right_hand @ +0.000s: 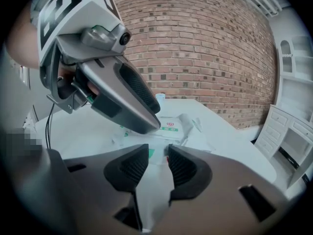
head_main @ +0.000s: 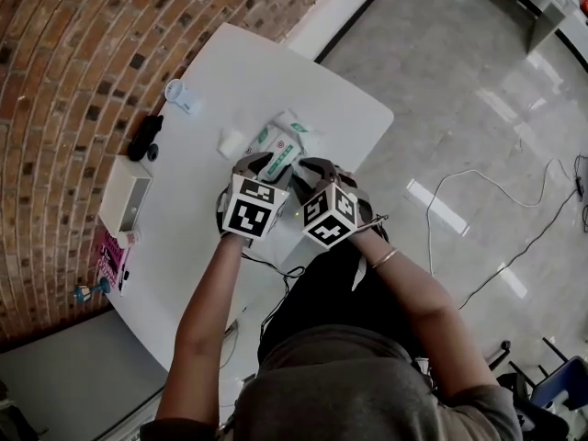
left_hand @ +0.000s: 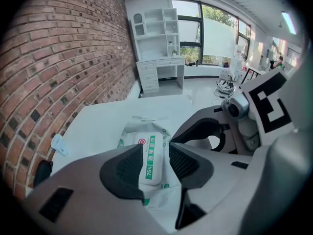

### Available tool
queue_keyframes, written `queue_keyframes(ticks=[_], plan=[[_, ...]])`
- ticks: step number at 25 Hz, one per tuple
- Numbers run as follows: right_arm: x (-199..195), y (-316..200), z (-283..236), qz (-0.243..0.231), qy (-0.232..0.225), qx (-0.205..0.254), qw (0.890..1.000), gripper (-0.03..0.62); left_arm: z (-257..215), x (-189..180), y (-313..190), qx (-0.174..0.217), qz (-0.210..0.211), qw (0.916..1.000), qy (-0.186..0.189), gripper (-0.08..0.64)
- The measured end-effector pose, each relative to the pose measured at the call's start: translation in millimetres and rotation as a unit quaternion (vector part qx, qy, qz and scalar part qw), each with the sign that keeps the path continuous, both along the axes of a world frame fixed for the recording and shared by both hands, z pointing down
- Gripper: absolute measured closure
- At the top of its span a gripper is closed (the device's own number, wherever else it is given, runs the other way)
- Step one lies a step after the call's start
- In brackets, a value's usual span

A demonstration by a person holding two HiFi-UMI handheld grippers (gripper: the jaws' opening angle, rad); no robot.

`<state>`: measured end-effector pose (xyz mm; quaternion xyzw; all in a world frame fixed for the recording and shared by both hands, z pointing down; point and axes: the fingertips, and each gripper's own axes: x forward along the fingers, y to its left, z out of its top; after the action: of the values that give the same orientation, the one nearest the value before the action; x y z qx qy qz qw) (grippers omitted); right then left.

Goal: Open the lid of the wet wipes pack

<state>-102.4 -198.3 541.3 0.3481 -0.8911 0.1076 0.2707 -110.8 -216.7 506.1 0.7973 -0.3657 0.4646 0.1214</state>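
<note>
The wet wipes pack (head_main: 283, 141), white with green print, lies flat on the white table (head_main: 248, 72). My left gripper (head_main: 260, 165) hovers over it, pointing steeply down. In the left gripper view its jaws (left_hand: 155, 153) stand open, with the pack's white flip lid (left_hand: 152, 163) showing in the gap; the lid looks closed. My right gripper (head_main: 317, 171) is at the pack's near end. In the right gripper view its jaws (right_hand: 157, 153) are open, the wrapper's end edge (right_hand: 155, 180) between the pads. The left gripper's finger (right_hand: 132, 97) hangs over the lid (right_hand: 171, 126).
On the table behind the pack stand a small white cap-like piece (head_main: 231, 141) and a clear bottle on its side (head_main: 182, 96). A black object (head_main: 145, 138), a white box (head_main: 126, 194) and a pink item (head_main: 110, 257) line the brick-wall side. Cables (head_main: 478, 209) lie on the floor.
</note>
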Motion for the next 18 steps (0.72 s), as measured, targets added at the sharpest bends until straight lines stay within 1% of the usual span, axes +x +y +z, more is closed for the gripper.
queue_keyframes(ticks=[6,8,12,18], plan=[[-0.9,-0.2,1.3,0.007,-0.005,0.006,1.0,0.465,14.2,3.2,-4.7,-0.013,0.033,0.9982,-0.049,0.387],[-1.1,-0.3,1.1,0.005,-0.005,0.006,1.0,0.466,18.4,2.3,-5.6,-0.016,0.038,0.9971,-0.063,0.387],[-2.4,0.9,2.2,0.002,0.005,0.01,1.0,0.476,21.6,1.0,-7.1,-0.017,0.037,0.9959,-0.081,0.388],[-2.9,1.1,5.5,-0.001,0.022,0.012,1.0,0.483,26.5,3.1,-5.8,-0.015,0.052,0.9928,-0.107,0.4]])
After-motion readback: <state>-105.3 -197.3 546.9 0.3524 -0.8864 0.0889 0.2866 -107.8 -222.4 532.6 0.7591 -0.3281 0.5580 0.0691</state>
